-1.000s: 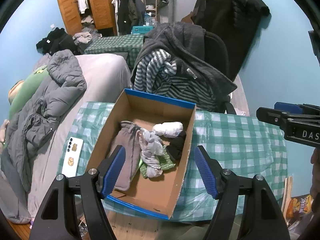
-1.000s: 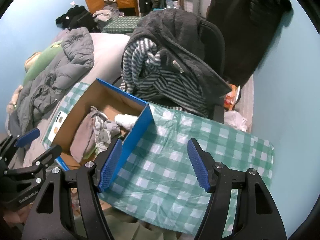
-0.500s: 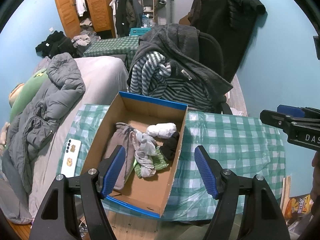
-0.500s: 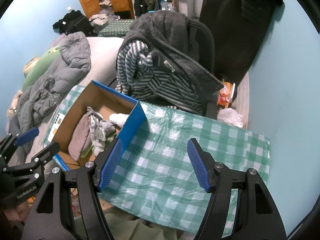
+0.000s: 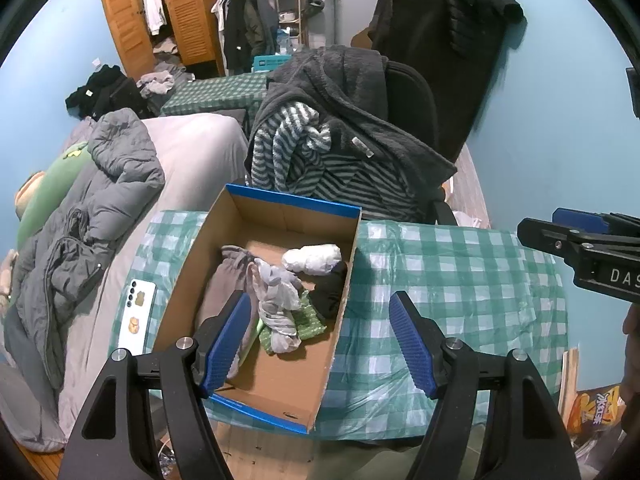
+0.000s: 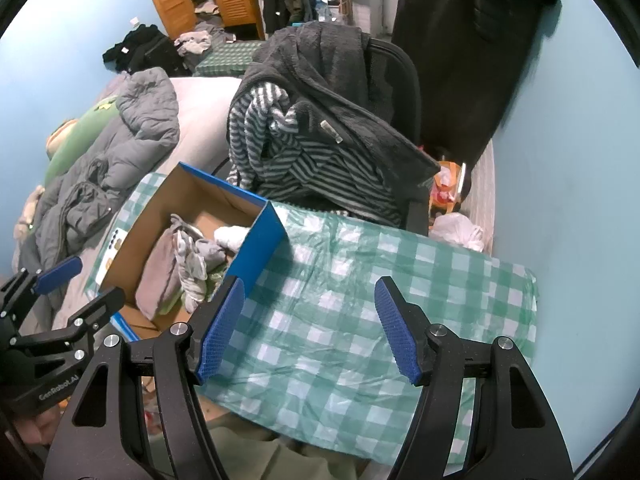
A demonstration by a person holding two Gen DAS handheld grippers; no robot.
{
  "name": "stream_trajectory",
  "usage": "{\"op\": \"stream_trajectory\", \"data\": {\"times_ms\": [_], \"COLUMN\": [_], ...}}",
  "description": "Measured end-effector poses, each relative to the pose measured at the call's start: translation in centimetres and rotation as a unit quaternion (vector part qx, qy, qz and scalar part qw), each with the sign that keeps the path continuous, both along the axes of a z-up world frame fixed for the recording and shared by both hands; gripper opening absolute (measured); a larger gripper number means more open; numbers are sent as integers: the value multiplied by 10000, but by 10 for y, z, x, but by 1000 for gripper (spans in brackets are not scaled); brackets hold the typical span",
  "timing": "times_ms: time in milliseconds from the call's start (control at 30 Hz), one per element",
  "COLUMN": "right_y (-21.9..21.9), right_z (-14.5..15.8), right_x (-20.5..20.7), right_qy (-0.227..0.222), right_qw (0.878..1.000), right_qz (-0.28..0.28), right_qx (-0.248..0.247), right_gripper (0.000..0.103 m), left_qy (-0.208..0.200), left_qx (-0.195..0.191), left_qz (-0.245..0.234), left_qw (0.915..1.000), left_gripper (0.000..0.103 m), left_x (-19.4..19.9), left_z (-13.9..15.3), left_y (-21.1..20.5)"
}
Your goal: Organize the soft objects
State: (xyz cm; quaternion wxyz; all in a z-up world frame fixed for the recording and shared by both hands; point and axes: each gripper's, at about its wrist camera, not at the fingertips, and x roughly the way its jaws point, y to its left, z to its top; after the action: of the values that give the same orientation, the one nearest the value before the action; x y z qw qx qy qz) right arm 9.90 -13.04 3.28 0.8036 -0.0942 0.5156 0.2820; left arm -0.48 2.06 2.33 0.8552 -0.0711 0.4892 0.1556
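A blue-rimmed cardboard box point(image 5: 280, 204) stands on the green checked table point(image 5: 452, 280). Inside lie a grey-brown cloth point(image 5: 224, 276), a grey sock bundle point(image 5: 278, 300), a white rolled sock point(image 5: 312, 258), a black sock point(image 5: 330, 292) and a green cloth point(image 5: 310, 322). The box also shows in the right wrist view point(image 6: 256, 248). My left gripper point(image 5: 320, 340) is open and empty, held back above the box's near end. My right gripper point(image 6: 308, 328) is open and empty above the bare tablecloth point(image 6: 380, 280), right of the box.
A chair heaped with a dark fleece and striped garments point(image 5: 340, 132) stands behind the table. A bed with a grey puffer jacket point(image 5: 100, 200) lies left. A white phone point(image 5: 138, 316) lies beside the box. A black coat point(image 5: 440, 40) hangs on the wall.
Both grippers have pulled back and up from the table, so the box and table look smaller and farther. The jaws stayed open and empty. The box contents have not moved.
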Motion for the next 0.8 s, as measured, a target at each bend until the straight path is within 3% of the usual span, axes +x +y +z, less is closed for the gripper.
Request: {"op": "stream_trajectory", "data": {"times_ms": [800], "right_y": [-6], "right_z": [0], "right_x": [2], "right_qy": [30], "right_qw": [10000], "right_qz": [-17], "right_qx": [35], "right_gripper": [67], "left_qy": [30], "left_qx": [-36], "left_qz": [18], "left_qw": [10000], "left_gripper": [73], "left_x": [2], "left_z": [-1], "left_y": [-3]}}
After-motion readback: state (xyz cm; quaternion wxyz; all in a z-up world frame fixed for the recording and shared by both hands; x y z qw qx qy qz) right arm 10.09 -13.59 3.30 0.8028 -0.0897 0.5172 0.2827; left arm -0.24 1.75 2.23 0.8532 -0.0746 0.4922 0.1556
